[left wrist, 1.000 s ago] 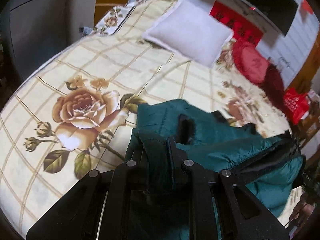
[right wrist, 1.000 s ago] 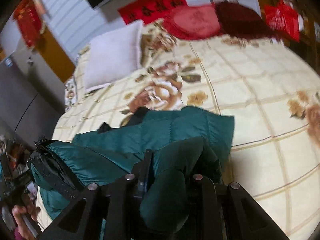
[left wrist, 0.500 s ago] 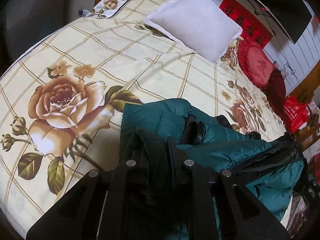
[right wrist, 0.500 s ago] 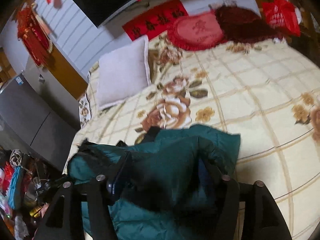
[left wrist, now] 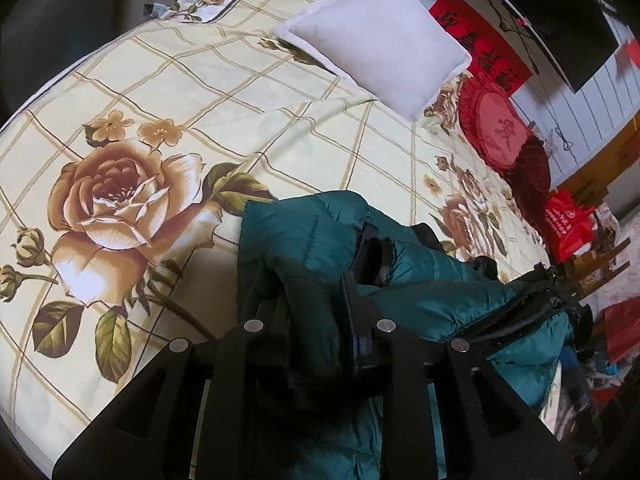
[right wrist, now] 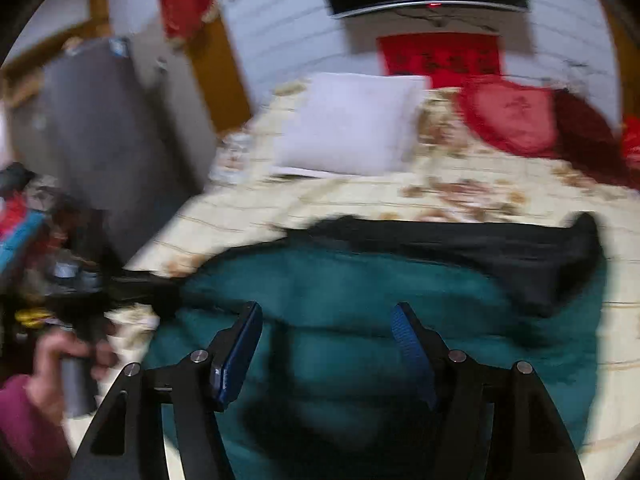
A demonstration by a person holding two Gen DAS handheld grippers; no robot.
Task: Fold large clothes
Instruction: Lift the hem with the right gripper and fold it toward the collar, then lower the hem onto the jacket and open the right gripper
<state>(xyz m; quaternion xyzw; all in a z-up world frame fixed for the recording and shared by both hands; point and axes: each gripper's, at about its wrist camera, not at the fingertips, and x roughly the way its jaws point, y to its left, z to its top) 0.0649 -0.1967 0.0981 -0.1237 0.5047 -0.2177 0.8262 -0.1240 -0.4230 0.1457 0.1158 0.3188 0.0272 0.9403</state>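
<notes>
A teal padded jacket (left wrist: 432,280) with black lining lies on the rose-patterned bedspread (left wrist: 240,100). My left gripper (left wrist: 316,300) is shut on a bunched fold of the jacket at its left edge, just above the bed. In the blurred right wrist view the jacket (right wrist: 360,292) spreads out below, its black lining (right wrist: 500,244) turned up at the far side. My right gripper (right wrist: 326,320) is open and empty above the jacket, its blue pads (right wrist: 404,332) apart.
A white pillow (left wrist: 380,36) and a red round cushion (left wrist: 500,132) lie at the head of the bed. A red bag (left wrist: 568,224) hangs by the bed's right side. A grey cabinet (right wrist: 100,132) stands left of the bed; a hand (right wrist: 68,356) shows there.
My right gripper has let go of the jacket, opened wide and pulled back and up. My left gripper still holds its fold and has shifted slightly toward the bed's middle.
</notes>
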